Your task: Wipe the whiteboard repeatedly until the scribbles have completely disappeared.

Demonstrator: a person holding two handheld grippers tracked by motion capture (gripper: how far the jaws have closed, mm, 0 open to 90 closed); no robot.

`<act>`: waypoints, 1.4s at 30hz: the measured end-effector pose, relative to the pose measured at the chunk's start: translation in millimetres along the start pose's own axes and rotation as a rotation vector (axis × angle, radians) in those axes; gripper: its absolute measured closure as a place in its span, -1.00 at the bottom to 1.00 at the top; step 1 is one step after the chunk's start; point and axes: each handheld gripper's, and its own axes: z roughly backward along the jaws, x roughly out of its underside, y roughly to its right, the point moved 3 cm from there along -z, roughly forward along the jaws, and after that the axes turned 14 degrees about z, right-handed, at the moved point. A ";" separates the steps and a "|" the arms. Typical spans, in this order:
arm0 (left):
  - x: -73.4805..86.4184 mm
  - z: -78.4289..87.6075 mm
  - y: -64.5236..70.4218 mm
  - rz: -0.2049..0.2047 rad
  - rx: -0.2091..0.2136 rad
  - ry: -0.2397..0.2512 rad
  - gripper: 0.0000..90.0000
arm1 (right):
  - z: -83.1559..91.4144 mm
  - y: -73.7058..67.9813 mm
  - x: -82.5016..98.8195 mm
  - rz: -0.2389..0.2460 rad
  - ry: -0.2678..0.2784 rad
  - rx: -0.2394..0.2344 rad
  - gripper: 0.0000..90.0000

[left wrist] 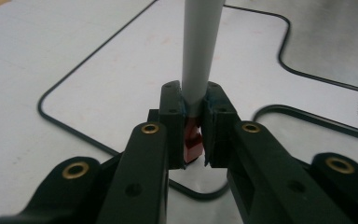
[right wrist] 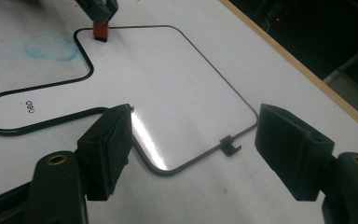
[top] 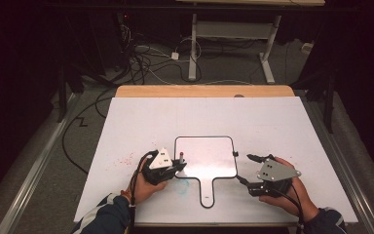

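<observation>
A small whiteboard point(top: 207, 156) with a black rim and a short handle point(top: 207, 192) lies flat on the white table sheet point(top: 282, 126). My left gripper point(top: 179, 166) is at the board's near left corner, shut on a marker point(top: 181, 157) that stands upright. In the left gripper view the pads point(left wrist: 193, 100) clamp the grey barrel point(left wrist: 200, 51) just above its red end point(left wrist: 193, 140). The right gripper view shows that red end point(right wrist: 100, 31) at the whiteboard point(right wrist: 168, 79) rim. My right gripper point(top: 246, 168) is open just right of the board, its jaws point(right wrist: 196, 116) wide with nothing between them.
A small black clip point(right wrist: 228, 144) sticks out from the board's right edge. A blue smudge point(right wrist: 51, 46) and faint red specks point(top: 126, 161) mark the sheet. The wooden table edge point(top: 204, 91) runs along the far side, with cables point(top: 141, 63) and a desk frame point(top: 233, 34) on the floor beyond.
</observation>
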 end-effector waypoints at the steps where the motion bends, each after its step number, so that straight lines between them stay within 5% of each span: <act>1: 1.5 1.8 1.8 0.003 0.006 -0.001 0.75 | -0.2 0.0 0.3 -0.002 -0.002 0.000 -0.37; 5: 7.4 9.3 6.3 -0.008 0.017 -0.014 0.75 | -0.2 -0.3 -0.1 0.000 -0.002 0.000 -0.37; 9: 7.7 10.6 0.0 -0.009 -0.021 -0.012 0.75 | -1.3 -0.9 -1.0 0.002 -0.004 -0.001 -0.37; 14: 3.6 3.6 -6.5 0.026 -0.019 0.002 0.75 | -2.8 -1.8 -2.1 0.007 -0.002 -0.005 -0.37; 26: -10.1 -22.8 22.7 -0.027 0.075 -0.006 0.75 | -3.8 -2.0 0.1 0.003 -0.009 -0.008 -0.37; 34: -14.0 -22.6 24.2 -0.035 0.073 -0.025 0.75 | -5.8 2.1 3.9 -0.072 0.015 -0.031 -0.34; 42: -23.4 -26.1 28.8 -0.039 0.113 0.000 0.75 | -13.8 1.5 -0.1 -0.089 0.034 -0.045 -0.34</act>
